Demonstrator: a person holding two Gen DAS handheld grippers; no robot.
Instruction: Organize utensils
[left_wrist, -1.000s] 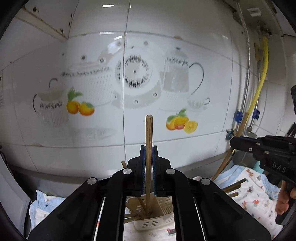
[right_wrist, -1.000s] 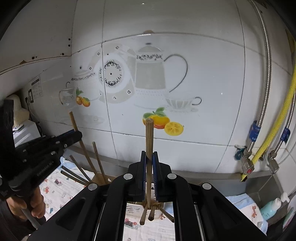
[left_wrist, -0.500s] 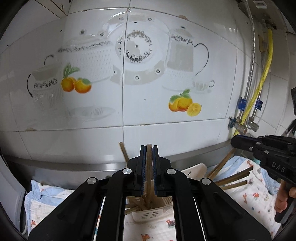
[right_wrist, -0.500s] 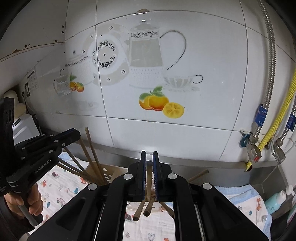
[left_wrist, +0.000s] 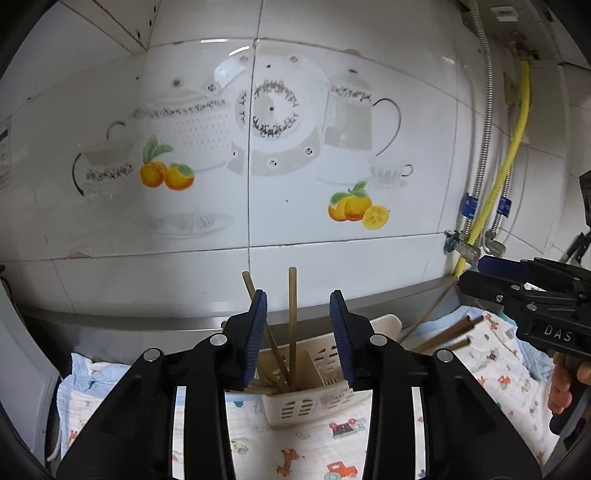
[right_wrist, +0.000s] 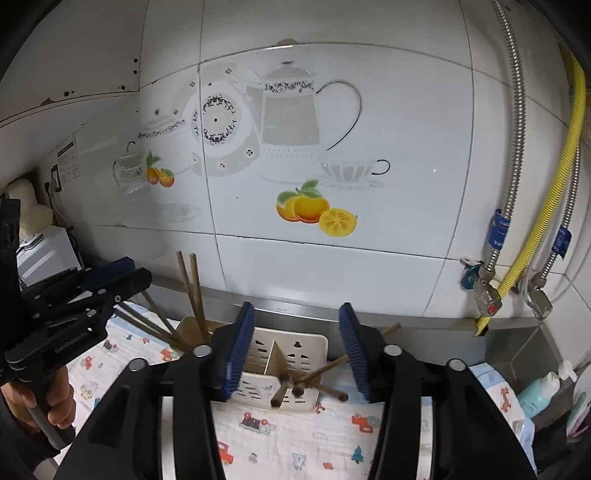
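Both grippers stand spread wide, holding nothing. From the left wrist, the left gripper (left_wrist: 298, 339) hovers over the cream utensil caddy (left_wrist: 314, 387), where wooden chopsticks (left_wrist: 292, 325) stand upright between its blue pads. From the right wrist, the right gripper (right_wrist: 297, 350) brackets the same caddy's divider (right_wrist: 275, 360), with chopsticks (right_wrist: 321, 369) leaning in its right-hand compartment on the printed cloth (right_wrist: 295, 435).

Steel counter (right_wrist: 424, 319), cartoon-print cloth (right_wrist: 295, 439) over it, slotted utensil holder (right_wrist: 280, 369) on cloth
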